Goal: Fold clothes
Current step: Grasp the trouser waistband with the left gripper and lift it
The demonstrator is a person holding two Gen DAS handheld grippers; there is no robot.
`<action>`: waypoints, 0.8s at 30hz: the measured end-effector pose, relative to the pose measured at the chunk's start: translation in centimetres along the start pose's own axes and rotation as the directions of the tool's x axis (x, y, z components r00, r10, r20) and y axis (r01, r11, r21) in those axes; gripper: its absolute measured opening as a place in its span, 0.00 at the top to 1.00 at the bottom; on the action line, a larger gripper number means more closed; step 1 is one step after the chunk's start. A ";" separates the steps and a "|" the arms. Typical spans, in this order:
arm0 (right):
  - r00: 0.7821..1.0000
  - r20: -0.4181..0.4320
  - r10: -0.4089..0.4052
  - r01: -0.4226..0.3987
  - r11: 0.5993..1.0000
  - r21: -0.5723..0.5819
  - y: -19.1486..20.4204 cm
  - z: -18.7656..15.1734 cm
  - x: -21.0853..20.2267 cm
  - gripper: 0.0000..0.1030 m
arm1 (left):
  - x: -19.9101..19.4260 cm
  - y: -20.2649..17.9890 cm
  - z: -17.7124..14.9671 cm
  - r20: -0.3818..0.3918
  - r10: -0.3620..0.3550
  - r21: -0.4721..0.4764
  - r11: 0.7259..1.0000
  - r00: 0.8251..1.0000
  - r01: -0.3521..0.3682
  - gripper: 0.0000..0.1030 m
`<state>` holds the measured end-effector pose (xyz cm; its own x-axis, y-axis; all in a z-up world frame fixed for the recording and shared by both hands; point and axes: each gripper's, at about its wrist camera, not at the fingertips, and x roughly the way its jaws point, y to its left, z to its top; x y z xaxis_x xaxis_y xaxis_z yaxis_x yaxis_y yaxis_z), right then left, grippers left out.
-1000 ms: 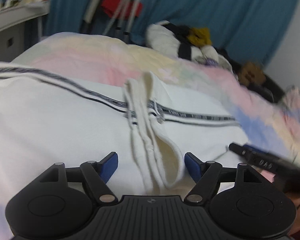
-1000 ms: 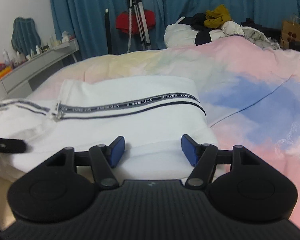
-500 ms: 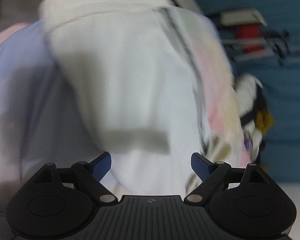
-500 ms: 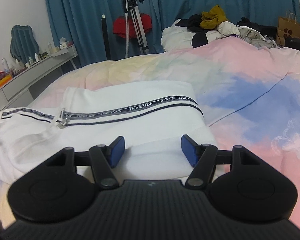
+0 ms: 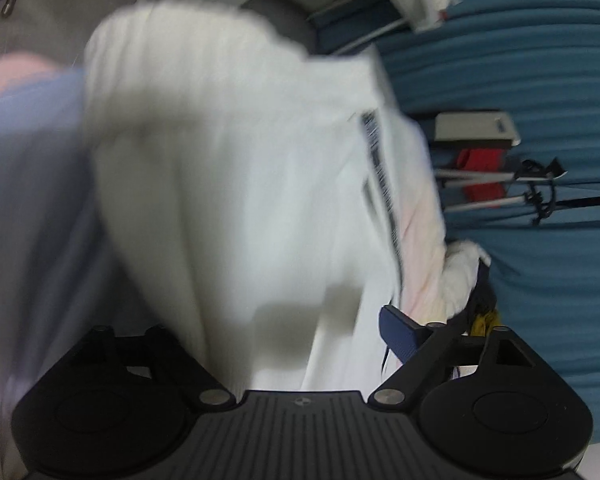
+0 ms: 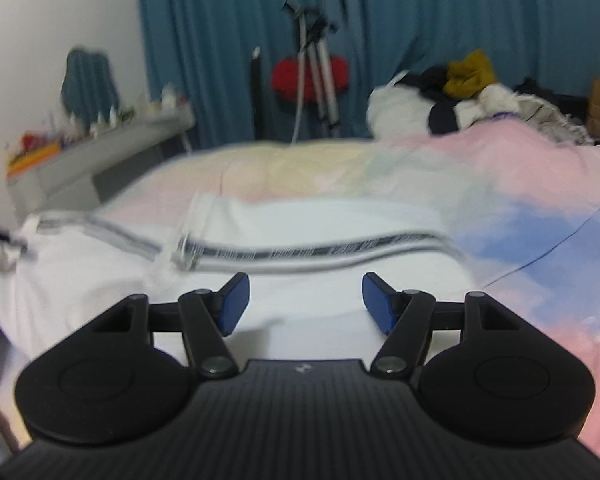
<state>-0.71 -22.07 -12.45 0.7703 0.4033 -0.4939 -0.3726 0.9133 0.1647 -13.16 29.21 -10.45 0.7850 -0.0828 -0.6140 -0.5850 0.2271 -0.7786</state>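
Observation:
A white garment (image 6: 300,224) with a black-and-white lettered band (image 6: 320,252) lies partly folded on the pastel bedspread (image 6: 520,184). My right gripper (image 6: 304,304) hovers open just above the garment's near edge, with nothing pinched between its blue pads. In the left wrist view, which is rolled on its side and blurred, the white garment (image 5: 240,184) fills the middle. My left gripper (image 5: 284,332) has its jaws wide and closing, with a thick fold of the cloth between them. The cloth hides its left pad, and the right pad stands just beside it.
A heap of mixed clothes (image 6: 460,92) sits at the bed's far end. Behind the bed stand a tripod (image 6: 316,80) with something red on it and blue curtains (image 6: 420,20). A cluttered grey shelf (image 6: 100,152) runs along the left wall.
The left gripper has rolled onto its side and swung to the garment's end, where cloth now lies between its fingers. The right gripper has shifted a little over the garment.

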 end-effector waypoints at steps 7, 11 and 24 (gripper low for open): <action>1.000 0.024 0.016 -0.016 1.000 -0.009 0.7 0.1 0.0 0.38 | 1.5 -2.4 0.0 0.066 0.046 0.098 0.994 0.997 -0.052 0.33; 0.999 -0.042 -0.017 0.016 1.000 -0.014 0.4 -0.6 0.8 0.38 | 1.9 -3.1 -0.2 0.099 0.078 0.144 0.985 0.992 -0.092 0.51; 1.000 -0.004 -0.026 0.026 0.996 0.090 -1.0 -0.2 -2.1 0.39 | -2.0 -13.7 -8.6 0.332 -0.027 0.590 0.786 0.943 -0.185 0.84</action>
<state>-2.04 -23.83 -11.73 0.7776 0.3794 -0.5014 -0.3044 0.9249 0.2278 -8.46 17.95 0.28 0.8238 0.2382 -0.5144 -0.4849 0.7661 -0.4218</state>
